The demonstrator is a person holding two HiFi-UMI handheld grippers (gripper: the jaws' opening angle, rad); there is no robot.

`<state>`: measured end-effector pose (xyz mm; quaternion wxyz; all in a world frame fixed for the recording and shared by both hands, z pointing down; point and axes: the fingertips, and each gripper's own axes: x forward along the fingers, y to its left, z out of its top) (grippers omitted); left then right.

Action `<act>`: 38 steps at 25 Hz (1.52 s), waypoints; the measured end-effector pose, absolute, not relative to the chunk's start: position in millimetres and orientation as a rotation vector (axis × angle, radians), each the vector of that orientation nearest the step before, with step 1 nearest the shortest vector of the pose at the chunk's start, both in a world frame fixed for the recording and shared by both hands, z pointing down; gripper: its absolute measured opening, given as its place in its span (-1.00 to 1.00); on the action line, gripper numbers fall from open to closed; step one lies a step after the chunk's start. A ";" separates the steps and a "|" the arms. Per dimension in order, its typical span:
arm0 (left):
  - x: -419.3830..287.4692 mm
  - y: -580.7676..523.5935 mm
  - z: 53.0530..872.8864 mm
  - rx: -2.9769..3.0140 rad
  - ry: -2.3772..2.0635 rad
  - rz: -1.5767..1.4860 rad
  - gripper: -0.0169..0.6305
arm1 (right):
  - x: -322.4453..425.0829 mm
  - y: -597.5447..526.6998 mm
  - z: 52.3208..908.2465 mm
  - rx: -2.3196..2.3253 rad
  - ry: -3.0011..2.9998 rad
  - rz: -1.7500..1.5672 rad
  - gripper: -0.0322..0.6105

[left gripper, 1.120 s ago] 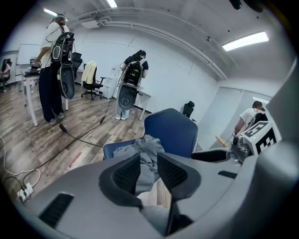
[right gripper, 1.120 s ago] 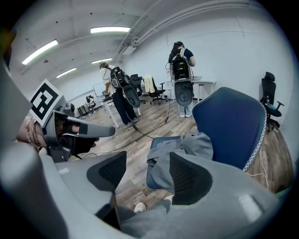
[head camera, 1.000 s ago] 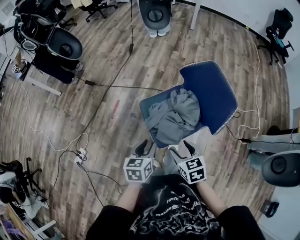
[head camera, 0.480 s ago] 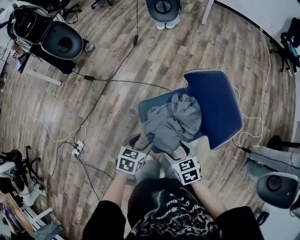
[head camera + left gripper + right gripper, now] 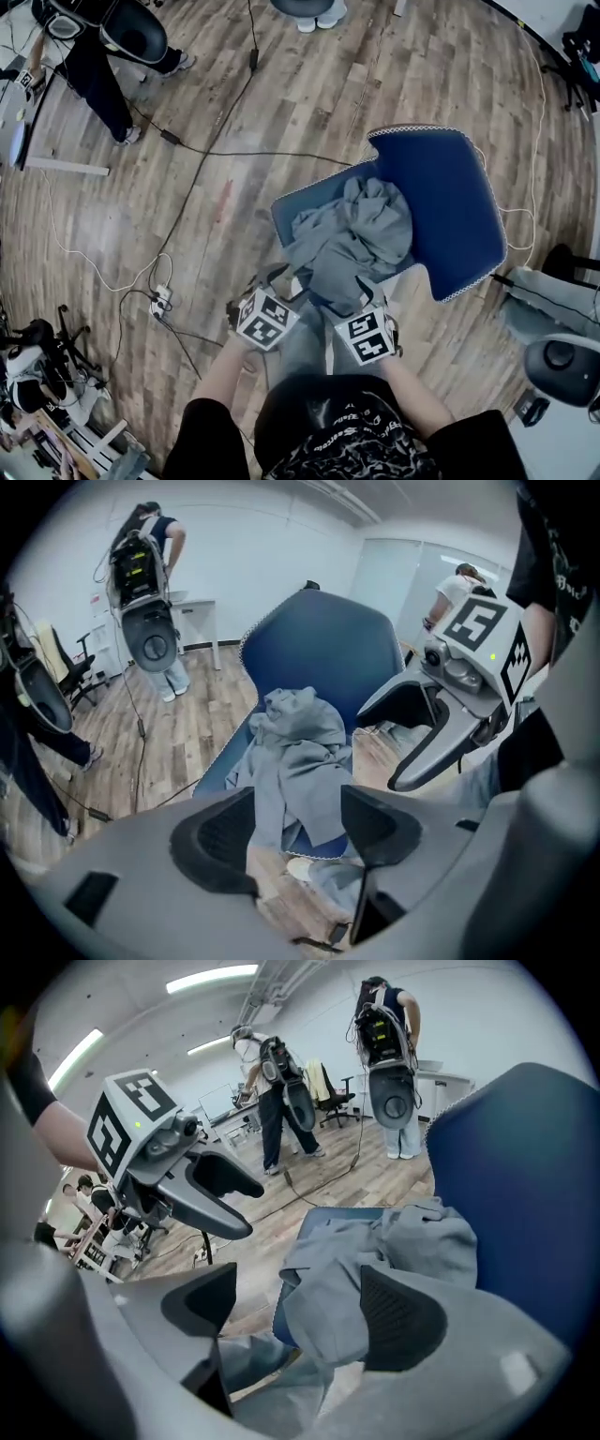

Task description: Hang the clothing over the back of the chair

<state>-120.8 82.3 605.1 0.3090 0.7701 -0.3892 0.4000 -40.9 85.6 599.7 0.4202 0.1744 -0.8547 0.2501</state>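
Clothing (image 5: pixel 352 248): one grey garment, crumpled in a heap on the seat of the chair (image 5: pixel 450 206), its upper folds leaning against the lower part of the backrest and one fold hanging over the seat's front edge toward the person; none of it is over the top of the backrest. Chair: blue, edged with pale stitching, with the backrest on the right in the head view. Left gripper (image 5: pixel 279 281): at the seat's front edge, tilted downward, its jaws wide apart after just opening; the hanging fold shows in the gap between them, with neither pad pressing on it. Right gripper (image 5: pixel 370 292): just beside the left one, also tilted downward at the front edge, its jaws wide apart after just opening; grey fabric lies in the gap and close by the right-hand pad, not gripped. Floor (image 5: pixel 281 112): wood planks, crossed by black and white cables (image 5: pixel 202 164) that run to a power strip (image 5: pixel 161 305). Surroundings: other people stand well away from the chair, and dark office chairs sit near the room's edges.
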 end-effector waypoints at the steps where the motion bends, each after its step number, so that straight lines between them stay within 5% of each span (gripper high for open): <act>1: -121.4 81.3 610.8 2.049 -1.008 1.088 -0.11 | -42.9 85.0 605.9 0.428 -2.133 0.615 0.35; 26: -123.8 58.6 782.3 2.438 -0.211 1.875 -0.11 | -75.5 88.3 761.5 0.347 -1.915 0.337 0.48; 38: -125.5 60.9 821.1 2.503 0.161 1.920 -0.11 | -72.7 83.3 828.1 0.388 -1.790 0.407 0.49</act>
